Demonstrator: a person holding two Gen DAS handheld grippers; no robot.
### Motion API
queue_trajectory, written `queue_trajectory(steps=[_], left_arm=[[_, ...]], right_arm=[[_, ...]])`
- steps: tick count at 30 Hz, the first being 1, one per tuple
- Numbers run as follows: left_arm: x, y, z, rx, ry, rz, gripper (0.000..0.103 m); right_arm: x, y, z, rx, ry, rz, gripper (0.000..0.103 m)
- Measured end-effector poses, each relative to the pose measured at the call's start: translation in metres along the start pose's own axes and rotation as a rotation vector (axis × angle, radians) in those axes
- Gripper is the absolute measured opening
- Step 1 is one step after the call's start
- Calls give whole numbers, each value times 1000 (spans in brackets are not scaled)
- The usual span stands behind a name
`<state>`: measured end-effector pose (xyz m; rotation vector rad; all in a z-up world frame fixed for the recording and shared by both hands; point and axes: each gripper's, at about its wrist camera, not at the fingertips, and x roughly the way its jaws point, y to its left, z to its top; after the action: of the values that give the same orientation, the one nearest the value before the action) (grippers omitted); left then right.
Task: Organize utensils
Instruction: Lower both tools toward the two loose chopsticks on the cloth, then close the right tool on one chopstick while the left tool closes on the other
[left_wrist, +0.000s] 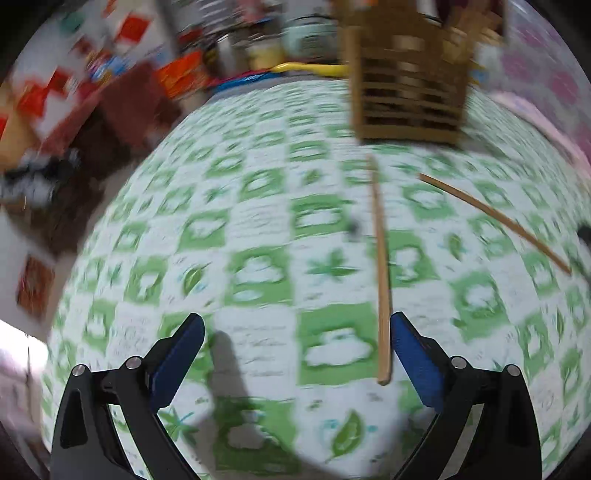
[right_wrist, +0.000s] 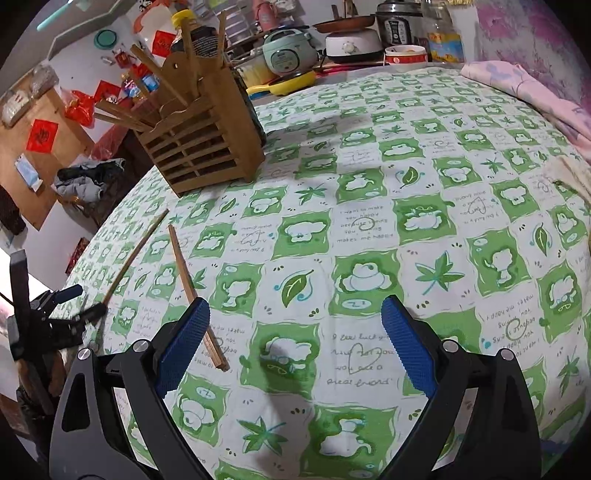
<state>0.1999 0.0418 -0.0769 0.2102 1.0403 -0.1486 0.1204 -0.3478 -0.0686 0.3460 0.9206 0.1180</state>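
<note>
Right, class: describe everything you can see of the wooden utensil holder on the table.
The wooden utensil holder is a box of light brown, bamboo-like wood. Its sides are open horizontal slats, and its top edge is cut in curves. It stands on the green-and-white patterned tablecloth, appearing tilted in the fisheye view. Several chopsticks stick out of its top, leaning different ways. A dark bottle stands close behind it. Two loose chopsticks lie on the cloth in front, apart from it.
</note>
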Motion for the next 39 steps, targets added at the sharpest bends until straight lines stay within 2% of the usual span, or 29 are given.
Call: queue_trajectory(steps=[3, 6, 10, 16, 18, 21, 28, 30, 31, 34, 39], left_arm=[[0, -3, 2, 3, -7, 27, 98], [-6, -25, 0, 108, -69, 138, 98], [-10, -41, -4, 205, -118, 203, 97], [-8, -33, 0, 166, -95, 148, 97], [-7, -31, 0, 156, -89, 135, 97], [-7, -32, -2, 156, -90, 135, 97], [-7, -31, -1, 155, -90, 135, 97], [-7, -31, -1, 155, -90, 135, 97], [-7, -31, -1, 156, -90, 136, 97], [-7, -31, -1, 154, -89, 134, 97], [-8, -30, -1, 155, -90, 133, 97]], right_arm=[[-4, 10, -1, -55, -17, 15, 91], [-8, 28, -4, -149, -25, 37, 91], [-10, 45, -9, -239, -20, 56, 86], [-9, 59, -17, -307, 19, 52, 76], [-5, 61, -18, -317, 39, 32, 68], [0, 60, -19, -311, 62, 5, 58], [5, 70, -25, -374, 93, -47, 46], [9, 74, -27, -393, 109, -74, 33], [9, 74, -27, -399, 112, -71, 30], [7, 78, -32, -423, 123, -46, 11], [-5, 83, -48, -451, 70, -89, 6]])
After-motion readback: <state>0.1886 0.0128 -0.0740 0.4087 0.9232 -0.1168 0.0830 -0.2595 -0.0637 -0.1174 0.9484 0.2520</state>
